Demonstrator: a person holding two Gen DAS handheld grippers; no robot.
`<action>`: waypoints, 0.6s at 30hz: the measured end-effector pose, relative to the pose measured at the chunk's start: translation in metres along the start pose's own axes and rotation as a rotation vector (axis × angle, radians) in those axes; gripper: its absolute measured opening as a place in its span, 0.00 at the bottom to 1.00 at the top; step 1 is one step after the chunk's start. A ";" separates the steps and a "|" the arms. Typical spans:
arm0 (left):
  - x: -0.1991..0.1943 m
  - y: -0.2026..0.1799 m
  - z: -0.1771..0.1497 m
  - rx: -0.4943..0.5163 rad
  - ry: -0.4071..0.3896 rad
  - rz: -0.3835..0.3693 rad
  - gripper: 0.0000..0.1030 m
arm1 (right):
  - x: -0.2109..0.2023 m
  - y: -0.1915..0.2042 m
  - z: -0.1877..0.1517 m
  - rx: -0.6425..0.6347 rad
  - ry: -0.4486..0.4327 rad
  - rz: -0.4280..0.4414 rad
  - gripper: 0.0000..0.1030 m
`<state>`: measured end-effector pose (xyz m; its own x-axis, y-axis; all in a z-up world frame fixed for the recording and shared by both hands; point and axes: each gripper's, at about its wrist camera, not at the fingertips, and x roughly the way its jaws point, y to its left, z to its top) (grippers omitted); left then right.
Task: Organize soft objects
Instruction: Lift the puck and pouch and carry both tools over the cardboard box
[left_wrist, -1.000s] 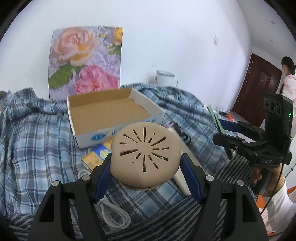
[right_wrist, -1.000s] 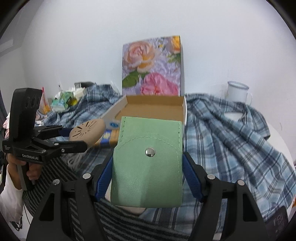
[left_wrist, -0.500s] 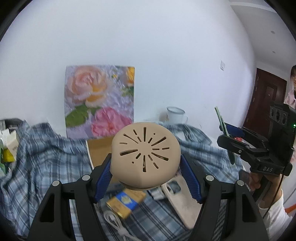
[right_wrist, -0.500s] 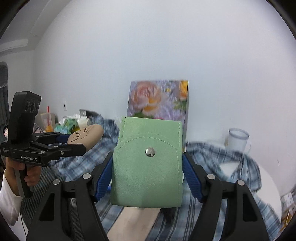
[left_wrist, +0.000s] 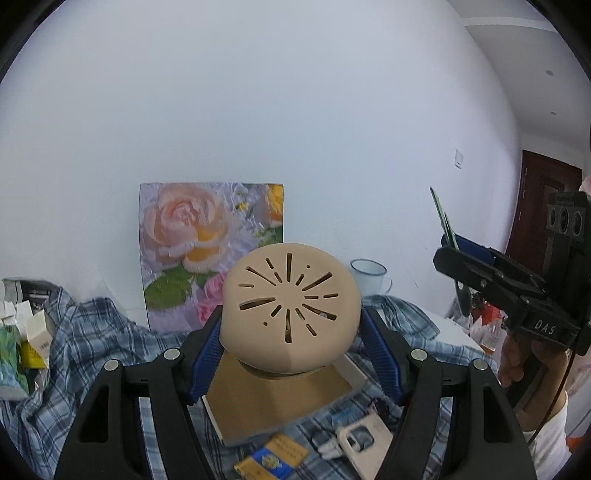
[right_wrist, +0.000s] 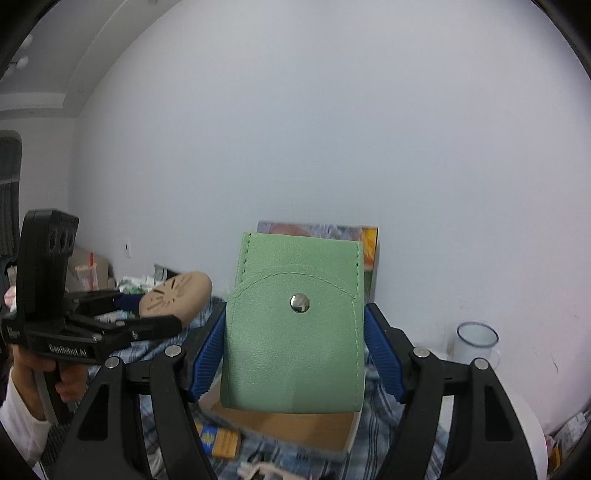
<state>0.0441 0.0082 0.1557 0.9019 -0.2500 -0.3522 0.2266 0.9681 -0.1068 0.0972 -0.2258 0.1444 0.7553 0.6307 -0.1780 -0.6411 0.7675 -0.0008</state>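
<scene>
Gripping a round beige slotted silicone pad (left_wrist: 291, 308) in your left gripper (left_wrist: 291, 347), your right gripper (right_wrist: 293, 349) clamping a mint-green snap-button leather pouch (right_wrist: 293, 332), both above the open cardboard box (left_wrist: 266, 398).

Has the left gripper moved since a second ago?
Yes. The left gripper, shut on the beige pad, has risen: the cardboard box sat above the pad before and now lies below it.

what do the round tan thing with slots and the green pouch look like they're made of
Round tan slotted dome: looks like soft matte silicone or rubber, judging by its smooth, dull skin and clean cut slots. Green flap pouch: probably faux leather, given the fine pebbled grain, stitched seams and shiny metal snap.
</scene>
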 end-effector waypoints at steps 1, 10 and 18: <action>0.002 0.000 0.004 -0.002 -0.005 0.000 0.71 | 0.003 -0.001 0.004 0.004 -0.010 -0.002 0.68; 0.022 0.003 0.032 0.026 -0.049 0.057 0.71 | 0.041 -0.016 0.040 0.066 -0.037 0.037 0.68; 0.060 0.019 0.017 0.014 -0.010 0.111 0.71 | 0.079 -0.030 0.031 0.124 -0.011 0.072 0.68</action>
<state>0.1092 0.0117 0.1482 0.9255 -0.1410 -0.3514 0.1302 0.9900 -0.0545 0.1805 -0.1951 0.1607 0.7097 0.6856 -0.1622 -0.6727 0.7278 0.1334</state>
